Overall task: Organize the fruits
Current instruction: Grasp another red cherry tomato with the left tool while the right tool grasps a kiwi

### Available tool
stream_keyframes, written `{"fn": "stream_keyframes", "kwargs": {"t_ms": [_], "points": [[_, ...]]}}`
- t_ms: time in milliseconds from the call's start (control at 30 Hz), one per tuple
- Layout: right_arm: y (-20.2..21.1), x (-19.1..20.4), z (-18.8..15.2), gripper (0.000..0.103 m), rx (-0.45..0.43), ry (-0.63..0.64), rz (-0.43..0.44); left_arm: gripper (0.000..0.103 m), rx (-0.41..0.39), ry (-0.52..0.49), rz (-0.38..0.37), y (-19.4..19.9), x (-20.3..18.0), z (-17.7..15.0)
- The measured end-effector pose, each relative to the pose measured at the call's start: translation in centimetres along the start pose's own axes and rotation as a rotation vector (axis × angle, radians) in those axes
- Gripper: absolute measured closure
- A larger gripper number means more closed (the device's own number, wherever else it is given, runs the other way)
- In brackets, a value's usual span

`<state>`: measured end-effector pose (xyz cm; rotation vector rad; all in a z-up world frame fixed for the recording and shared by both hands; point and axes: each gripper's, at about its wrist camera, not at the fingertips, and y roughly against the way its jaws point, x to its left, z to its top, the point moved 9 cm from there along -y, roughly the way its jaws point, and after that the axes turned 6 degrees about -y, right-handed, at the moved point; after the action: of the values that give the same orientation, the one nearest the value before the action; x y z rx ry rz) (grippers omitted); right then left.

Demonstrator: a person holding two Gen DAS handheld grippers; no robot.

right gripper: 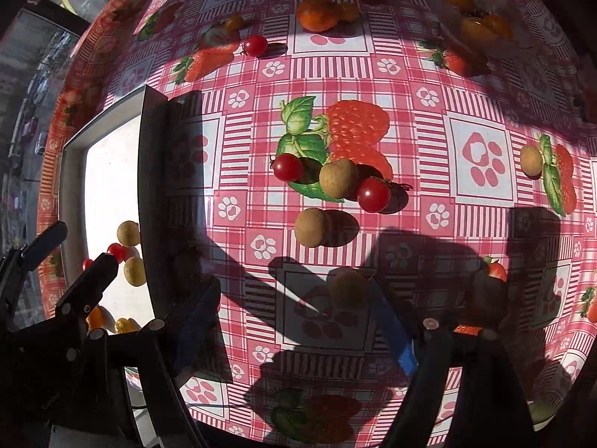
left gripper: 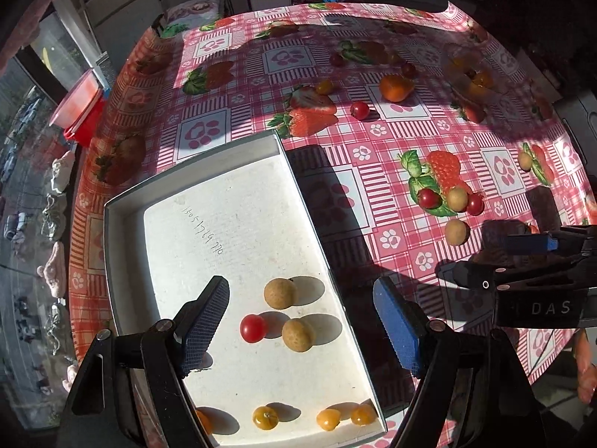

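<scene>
Sunlit table under a pink-and-red checked oilcloth (left gripper: 373, 138) printed with strawberries and paw marks; hard shadows cross its lower half.

Left wrist view: white shallow tray (left gripper: 123, 246) occupies lower left of frame. Inside it, lower centre, a red cherry tomato (left gripper: 253, 329) sits between two tan longans (left gripper: 280, 293), close to both. Along the tray's bottom edge, four small yellow-orange fruits (left gripper: 265, 417) in a loose row. Left gripper (left gripper: 302, 324) hangs over the tray, blue-padded jaws wide apart, nothing between them. Right gripper's black body is visible at the right edge of this frame.

On the cloth, right of centre: a cluster of two cherry tomatoes and a longan (left gripper: 457, 198) on a printed strawberry, with another longan just below it. Upper centre: an orange mandarin-like fruit (left gripper: 395, 87) and a lone cherry tomato (left gripper: 359, 110). More small fruits lie further up, too dim to name.

Right wrist view: right gripper (right gripper: 294, 321) points down at the cloth, jaws apart, gripping nothing. One longan (right gripper: 347, 287) lies in shadow close to its right finger; contact cannot be told. Clustered fruits sit mid-frame above; tray at left edge.
</scene>
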<state>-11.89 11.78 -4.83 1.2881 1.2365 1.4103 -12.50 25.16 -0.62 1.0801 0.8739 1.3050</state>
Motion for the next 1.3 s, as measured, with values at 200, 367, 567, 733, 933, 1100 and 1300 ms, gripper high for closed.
{"fn": "stream_keyframes", "kwargs": {"t_ms": [200,367,567,733,933,1100,1300], "points": [[0.1,-4.6,1.0,0.020,-0.018,-0.055,-0.052,0.022,0.008,-0.046,-0.031,-1.3,-3.6,2.3],[-0.2,-5.4,2.5,0.020,-0.045,-0.008,-0.063,0.022,0.042,-0.091,-0.038,-3.6,-5.9,3.2],[-1.6,-5.3,4.2,0.038,-0.050,0.091,-0.062,0.022,0.061,-0.137,-0.087,-6.2,-7.2,4.1],[-2.7,-4.8,5.6,0.045,-0.054,0.188,-0.004,0.022,0.072,-0.155,-0.112,-7.6,-7.3,4.5],[-3.1,-2.2,7.1,0.051,-0.065,0.317,0.045,0.022,0.096,-0.164,-0.103,-8.8,-6.8,4.5],[-3.8,-1.6,7.7,0.080,-0.055,0.335,0.031,0.022,0.094,-0.181,-0.116,-8.8,-7.6,4.6],[-2.6,-3.3,6.8,0.080,-0.055,0.248,0.051,0.023,0.084,-0.210,-0.111,-9.1,-10.0,5.5]]}}
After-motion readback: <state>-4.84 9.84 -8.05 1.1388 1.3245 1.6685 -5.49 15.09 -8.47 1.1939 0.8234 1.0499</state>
